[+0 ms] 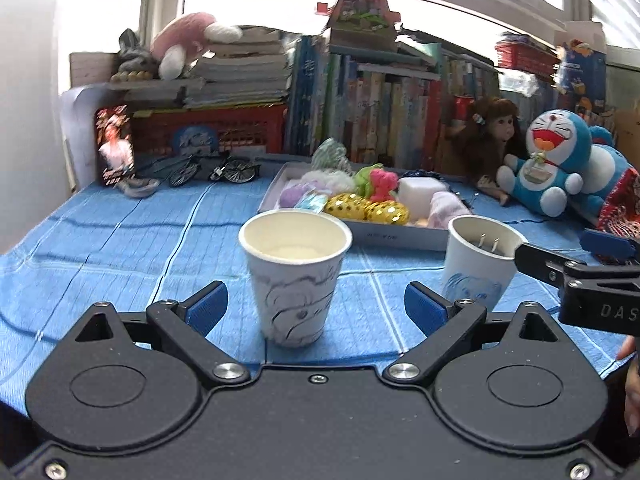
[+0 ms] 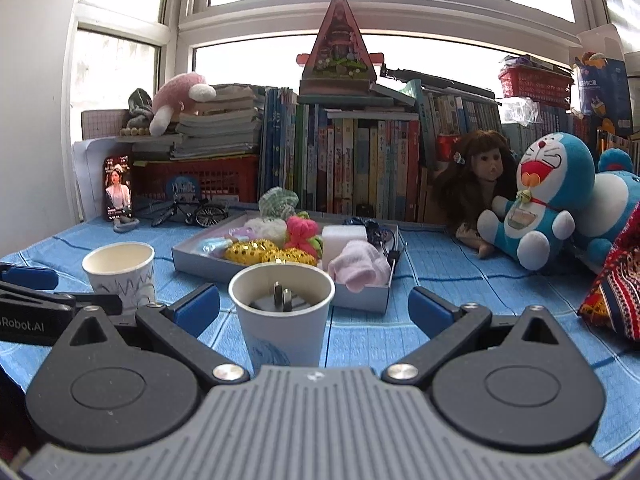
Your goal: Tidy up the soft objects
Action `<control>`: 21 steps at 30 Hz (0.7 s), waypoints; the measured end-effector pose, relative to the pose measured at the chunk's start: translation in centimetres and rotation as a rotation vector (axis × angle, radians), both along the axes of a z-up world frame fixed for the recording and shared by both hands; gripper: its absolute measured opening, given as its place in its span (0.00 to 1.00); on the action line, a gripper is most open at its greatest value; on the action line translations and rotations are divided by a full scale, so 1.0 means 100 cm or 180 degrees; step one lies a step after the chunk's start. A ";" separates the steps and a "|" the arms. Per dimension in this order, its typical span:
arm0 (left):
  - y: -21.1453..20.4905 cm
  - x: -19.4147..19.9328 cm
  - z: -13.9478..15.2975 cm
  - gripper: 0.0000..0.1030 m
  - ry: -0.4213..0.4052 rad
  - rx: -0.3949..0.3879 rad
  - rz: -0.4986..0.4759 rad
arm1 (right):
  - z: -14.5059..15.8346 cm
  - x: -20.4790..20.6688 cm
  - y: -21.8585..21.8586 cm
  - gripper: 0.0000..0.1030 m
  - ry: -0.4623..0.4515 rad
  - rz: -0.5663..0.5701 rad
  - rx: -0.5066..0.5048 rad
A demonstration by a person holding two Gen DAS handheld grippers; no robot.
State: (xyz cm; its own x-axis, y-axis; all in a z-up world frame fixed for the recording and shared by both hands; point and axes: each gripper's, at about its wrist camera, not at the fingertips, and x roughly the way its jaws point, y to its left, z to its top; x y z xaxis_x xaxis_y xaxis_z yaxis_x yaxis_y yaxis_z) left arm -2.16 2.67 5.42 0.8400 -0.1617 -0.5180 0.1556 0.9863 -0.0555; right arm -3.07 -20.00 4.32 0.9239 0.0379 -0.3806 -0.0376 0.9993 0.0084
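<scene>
A grey tray (image 1: pixel 400 236) (image 2: pixel 360 294) behind two paper cups holds soft things: gold sequin pieces (image 1: pixel 366 208) (image 2: pixel 266 251), a pink knit toy (image 1: pixel 383 186) (image 2: pixel 302 232), a white sponge block (image 1: pixel 422 192) (image 2: pixel 344 236), a pale pink sock (image 1: pixel 444 208) (image 2: pixel 360 266) and fluffy balls. An empty cup (image 1: pixel 296 272) (image 2: pixel 120 274) stands between the spread fingers of my open left gripper (image 1: pixel 316 310). A second cup (image 1: pixel 480 260) (image 2: pixel 282 320), with small metal parts inside, stands between the fingers of my open right gripper (image 2: pixel 316 310). Neither gripper touches its cup.
A blue cloth (image 1: pixel 120 240) covers the table. A blue-and-white plush (image 2: pixel 544 204), a doll (image 2: pixel 480 184) and a patterned fabric (image 2: pixel 616 300) lie at the right. Books (image 2: pixel 360 168), a red crate (image 2: pixel 208 180), toy bicycles (image 2: pixel 192 212) and a phone (image 2: pixel 118 192) line the back.
</scene>
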 end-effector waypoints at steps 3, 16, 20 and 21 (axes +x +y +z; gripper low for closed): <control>0.005 -0.003 -0.009 0.92 0.0037 -0.0009 0.0167 | -0.007 -0.003 0.003 1.00 0.0034 -0.0036 -0.0030; 0.012 -0.004 -0.039 0.92 0.0235 0.0075 0.0461 | -0.042 -0.010 0.009 1.00 0.0328 -0.0250 0.0084; 0.014 -0.001 -0.045 0.92 0.0303 0.0107 0.0537 | -0.047 -0.009 0.011 1.00 0.0389 -0.0270 0.0055; 0.014 0.000 -0.047 0.92 0.0315 0.0114 0.0551 | -0.048 -0.008 0.012 1.00 0.0399 -0.0270 0.0051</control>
